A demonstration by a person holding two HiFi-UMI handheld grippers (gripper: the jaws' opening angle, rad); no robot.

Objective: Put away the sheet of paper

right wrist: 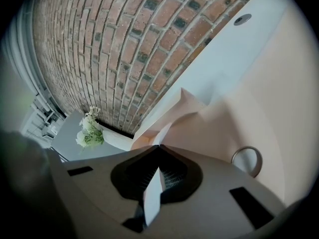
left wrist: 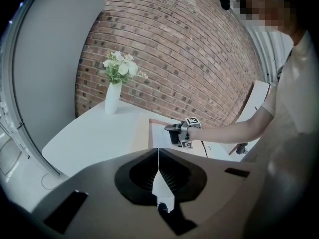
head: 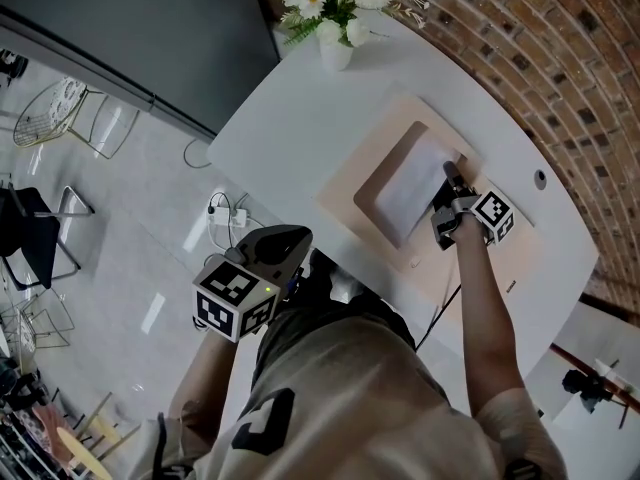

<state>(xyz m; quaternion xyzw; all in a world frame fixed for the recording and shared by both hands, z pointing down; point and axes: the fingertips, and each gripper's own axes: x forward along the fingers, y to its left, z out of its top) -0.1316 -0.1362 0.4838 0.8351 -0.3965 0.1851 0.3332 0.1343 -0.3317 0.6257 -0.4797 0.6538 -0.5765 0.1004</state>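
— Where's the paper [head: 412,188]?

— In the hollow of the beige tray [head: 345,183] on the table [head: 280,118]. Its right edge is pinched between the closed jaws of my right gripper [head: 448,190] and curls up there.

— And your arms?

— My right arm reaches straight out over the table. My left elbow is bent, with my left gripper [left wrist: 158,151] low by my waist, off the table. Its jaws are pressed together on nothing.

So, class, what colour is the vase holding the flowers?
White vase, clearest in the left gripper view.
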